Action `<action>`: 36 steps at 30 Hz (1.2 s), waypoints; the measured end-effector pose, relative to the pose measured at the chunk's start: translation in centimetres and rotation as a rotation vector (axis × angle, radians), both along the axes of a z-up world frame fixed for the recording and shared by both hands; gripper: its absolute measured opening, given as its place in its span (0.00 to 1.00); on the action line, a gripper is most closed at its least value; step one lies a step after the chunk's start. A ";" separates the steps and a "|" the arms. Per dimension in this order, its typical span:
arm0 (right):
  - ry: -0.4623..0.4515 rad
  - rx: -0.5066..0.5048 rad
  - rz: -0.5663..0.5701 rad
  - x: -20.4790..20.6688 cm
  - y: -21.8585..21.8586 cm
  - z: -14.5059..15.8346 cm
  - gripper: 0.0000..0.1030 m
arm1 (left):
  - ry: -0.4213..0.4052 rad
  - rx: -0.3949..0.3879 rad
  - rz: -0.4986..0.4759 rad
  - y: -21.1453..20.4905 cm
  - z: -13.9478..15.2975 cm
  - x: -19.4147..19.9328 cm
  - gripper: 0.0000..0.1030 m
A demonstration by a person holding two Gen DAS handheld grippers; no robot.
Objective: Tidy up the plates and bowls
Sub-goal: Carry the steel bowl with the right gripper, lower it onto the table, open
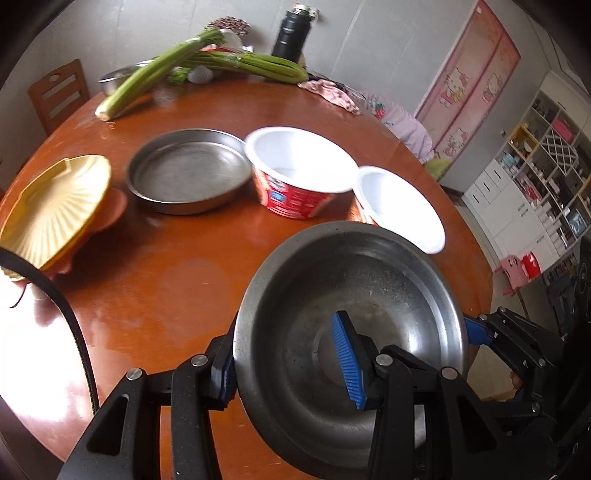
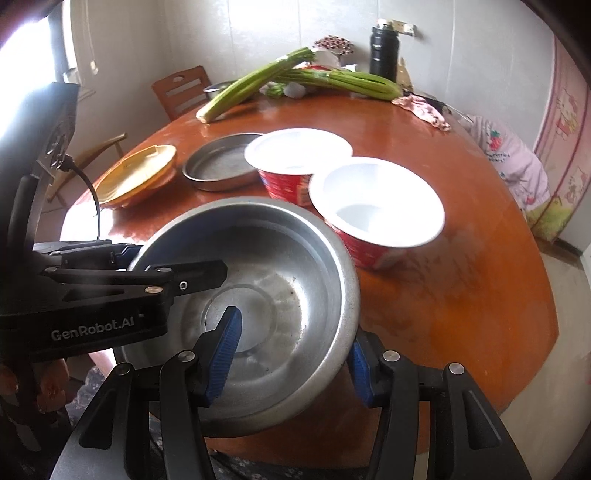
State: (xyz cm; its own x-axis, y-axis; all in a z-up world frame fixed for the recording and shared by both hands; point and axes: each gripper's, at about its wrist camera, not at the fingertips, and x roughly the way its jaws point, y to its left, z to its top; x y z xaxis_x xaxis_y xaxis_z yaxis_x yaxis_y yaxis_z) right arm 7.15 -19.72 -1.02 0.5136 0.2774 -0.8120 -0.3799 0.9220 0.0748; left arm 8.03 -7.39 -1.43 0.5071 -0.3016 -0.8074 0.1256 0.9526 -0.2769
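The left gripper (image 1: 291,354) clamps the rim of a round stainless-steel bowl (image 1: 369,295), one blue ribbed finger inside the bowl and the other outside against its wall. The right gripper (image 2: 291,354) grips the opposite rim of the same bowl in the same way, one finger inside and one outside. The bowl is tilted and held over the near edge of the round reddish-brown wooden desk (image 1: 166,288).

Just beyond the bowl, ahead of both grippers, stands a red-sided instant-noodle cup with a white interior (image 2: 376,203), and a second cup of the same kind (image 2: 299,155) sits just behind it. To the left of that second cup, touching or nearly touching it, lies a shallow round steel pan (image 1: 188,170). Further left rest stacked yellow ribbed plastic plates (image 1: 55,210). At the far side of the desk lie long green celery stalks (image 1: 207,62), with a black flask (image 1: 291,33) behind them.
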 end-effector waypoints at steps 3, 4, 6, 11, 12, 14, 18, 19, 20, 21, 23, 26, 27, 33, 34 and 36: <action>-0.004 -0.006 0.024 0.3 1.1 0.1 0.54 | -0.001 -0.005 0.018 0.9 0.0 0.2 0.45; -0.004 -0.007 0.028 0.3 1.2 0.1 0.54 | 0.001 -0.006 0.019 1.1 -0.1 0.2 0.45; 0.000 -0.013 0.032 0.6 1.5 0.0 0.54 | 0.007 -0.012 0.021 1.4 -0.3 0.2 0.45; 0.016 -0.021 0.027 1.2 1.8 -0.5 0.54 | 0.025 -0.004 0.008 1.2 -0.9 1.0 0.45; 0.021 -0.020 0.024 1.3 1.8 -0.6 0.54 | 0.029 -0.006 0.004 1.1 -1.1 1.1 0.45; 0.037 -0.020 0.016 1.6 1.6 -1.1 0.54 | 0.032 0.001 -0.004 0.8 -1.3 1.3 0.45; 0.054 -0.020 0.009 1.8 1.3 -1.6 0.54 | 0.030 0.007 -0.015 0.5 -1.5 1.5 0.45; 0.059 -0.021 0.008 1.9 1.2 -1.8 0.54 | 0.030 0.008 -0.018 0.3 -1.5 1.5 0.45; 0.062 -0.020 0.008 1.9 1.1 -1.8 0.54 | 0.030 0.011 -0.020 0.2 -1.5 1.6 0.45; 0.065 -0.018 0.007 2.0 1.0 -1.9 0.54 | 0.030 0.017 -0.023 0.0 -1.5 1.6 0.45; 0.070 -0.016 0.005 2.0 0.9 -2.0 0.54 | 0.032 0.025 -0.028 -0.2 -1.6 1.6 0.45; 0.072 -0.012 0.000 2.0 0.6 -2.1 0.54 | 0.029 0.040 -0.035 -0.7 -1.6 1.6 0.45; 0.073 -0.010 -0.003 2.0 0.4 -2.1 0.54 | 0.029 0.043 -0.038 -0.9 -1.7 1.5 0.45; 0.078 0.003 -0.002 1.6 -0.3 -2.1 0.54 | 0.031 0.063 -0.055 -1.6 -1.6 1.3 0.45; 0.081 0.005 -0.002 1.6 -0.5 -2.1 0.54 | 0.031 0.066 -0.060 -1.8 -1.7 1.2 0.45; 0.082 0.006 -0.005 1.5 -0.7 -2.1 0.54 | 0.033 0.070 -0.066 -2.1 -1.7 1.1 0.45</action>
